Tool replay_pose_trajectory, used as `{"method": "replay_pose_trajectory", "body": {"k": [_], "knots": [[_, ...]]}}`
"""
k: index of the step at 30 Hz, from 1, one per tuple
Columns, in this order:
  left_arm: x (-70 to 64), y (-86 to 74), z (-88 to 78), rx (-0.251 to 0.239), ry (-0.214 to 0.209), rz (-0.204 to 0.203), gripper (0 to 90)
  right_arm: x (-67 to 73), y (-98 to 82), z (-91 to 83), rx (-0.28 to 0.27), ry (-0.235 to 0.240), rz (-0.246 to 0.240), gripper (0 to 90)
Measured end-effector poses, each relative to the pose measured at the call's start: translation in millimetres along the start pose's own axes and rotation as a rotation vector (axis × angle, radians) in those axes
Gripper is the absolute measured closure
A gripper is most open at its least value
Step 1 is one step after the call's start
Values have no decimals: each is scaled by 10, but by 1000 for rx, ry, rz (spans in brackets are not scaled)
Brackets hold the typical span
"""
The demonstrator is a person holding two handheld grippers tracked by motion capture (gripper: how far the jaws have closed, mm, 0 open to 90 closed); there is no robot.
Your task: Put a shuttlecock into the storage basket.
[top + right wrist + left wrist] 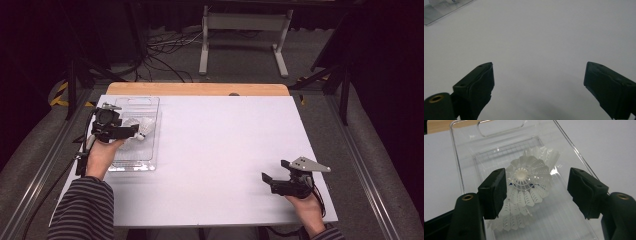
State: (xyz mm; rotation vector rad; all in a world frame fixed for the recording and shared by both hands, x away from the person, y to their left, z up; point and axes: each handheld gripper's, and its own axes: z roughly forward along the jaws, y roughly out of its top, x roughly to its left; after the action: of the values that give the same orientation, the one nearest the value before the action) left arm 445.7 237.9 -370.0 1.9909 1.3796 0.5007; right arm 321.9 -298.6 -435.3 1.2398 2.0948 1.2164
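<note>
High view first, from my remote seat: nearest me, at the bottom right, my right hand-held gripper [266, 181] rests low over the white counter [225, 150], a grey three-cornered plate on top of it. Its jaws stand spread with nothing between them; the right gripper view looks along them at bare white counter, with a corner of the clear tray [439, 11] far off at the upper left.

At the bottom left a striped sleeve [82, 210] leads up to my left hand [102, 155], which carries the left hand-held gripper [135, 131] over the clear plastic tray [132, 162] lying along the counter's left side. I see white shuttlecocks [141, 129] just at the gripper's tips, inside the tray.

The left gripper view is clearer: the left hand-held gripper [537, 192] has its jaws spread wide. One white shuttlecock [529, 173] lies in the gap between them with its open skirt facing the camera. I cannot tell whether the left pad touches its feathers, and the right pad stands well clear. So it is not pinched; it rests in the tray on another shuttlecock [514, 217] lying beneath it, nearer the camera. A third skirt [546, 155] shows behind. The tray's handle cut-out [501, 127] sits at its far end.

Beyond the counter's wooden far edge [197, 89] are the floor, loose cables [167, 47] and a white stand [245, 37].
</note>
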Motion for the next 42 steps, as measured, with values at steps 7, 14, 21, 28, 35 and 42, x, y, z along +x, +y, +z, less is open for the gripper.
{"method": "replay_pose_trajectory", "body": {"k": [7,14,21,28,35,42], "knots": [[-29,-14,-73,-20,-3,27,277,-6,-1,-9,-8,1,3,101],[-44,-29,-102,-14,-10,40,245,1,-7,-23,-7,2,5,101],[-51,-48,-154,-22,-35,30,230,-4,-6,-23,-11,2,6,101],[-77,-83,-201,-26,-43,39,225,-4,-9,-38,-16,4,15,101],[-75,-118,-254,-33,-50,45,219,-5,-10,-42,-17,4,17,101],[-115,-181,-331,-56,-73,36,212,-2,-4,-30,-15,2,18,101]]}}
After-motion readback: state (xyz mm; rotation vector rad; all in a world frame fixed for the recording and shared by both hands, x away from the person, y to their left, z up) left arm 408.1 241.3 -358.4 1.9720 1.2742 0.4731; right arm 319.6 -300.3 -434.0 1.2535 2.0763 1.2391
